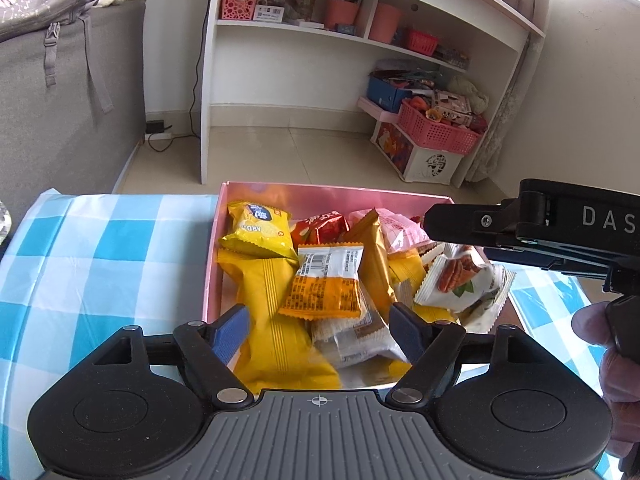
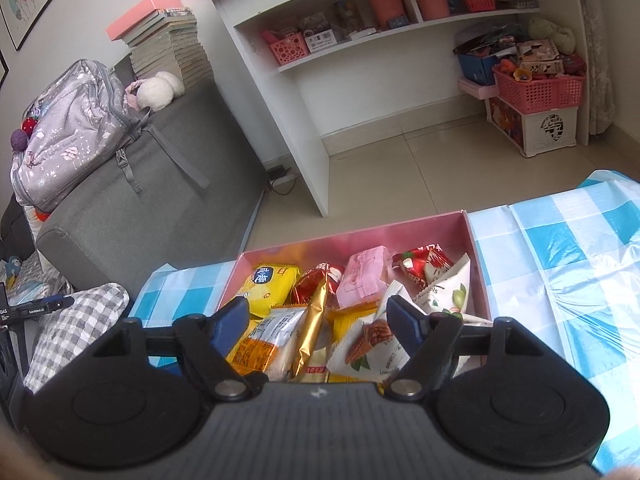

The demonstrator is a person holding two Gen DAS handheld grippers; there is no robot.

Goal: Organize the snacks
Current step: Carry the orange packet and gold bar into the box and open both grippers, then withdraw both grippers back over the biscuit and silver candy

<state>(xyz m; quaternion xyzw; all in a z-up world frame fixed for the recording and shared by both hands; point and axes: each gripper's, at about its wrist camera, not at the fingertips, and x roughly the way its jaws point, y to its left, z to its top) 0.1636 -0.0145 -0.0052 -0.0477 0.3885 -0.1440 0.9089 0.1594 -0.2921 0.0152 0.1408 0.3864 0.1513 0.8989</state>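
A pink box [image 1: 214, 248] on the blue-checked table holds several snack packets: a yellow biscuit pack [image 1: 258, 230], an orange-and-white packet [image 1: 326, 282], a gold bar [image 1: 372, 256], a pink packet [image 1: 400, 228] and a white pecan packet [image 1: 460, 280]. My left gripper [image 1: 320, 330] is open and empty, just above the box's near side. My right gripper [image 2: 320, 320] is open and empty above the same box [image 2: 478, 264], over the pecan packet [image 2: 372, 344] and gold bar [image 2: 316, 320]. The right gripper's body [image 1: 552, 228] shows at the right of the left wrist view.
The blue-checked tablecloth [image 1: 100, 256] lies on both sides of the box. Beyond are the tiled floor, a white shelf unit [image 1: 360, 40] with pink baskets, and a grey sofa [image 2: 140, 200] with a backpack [image 2: 72, 128].
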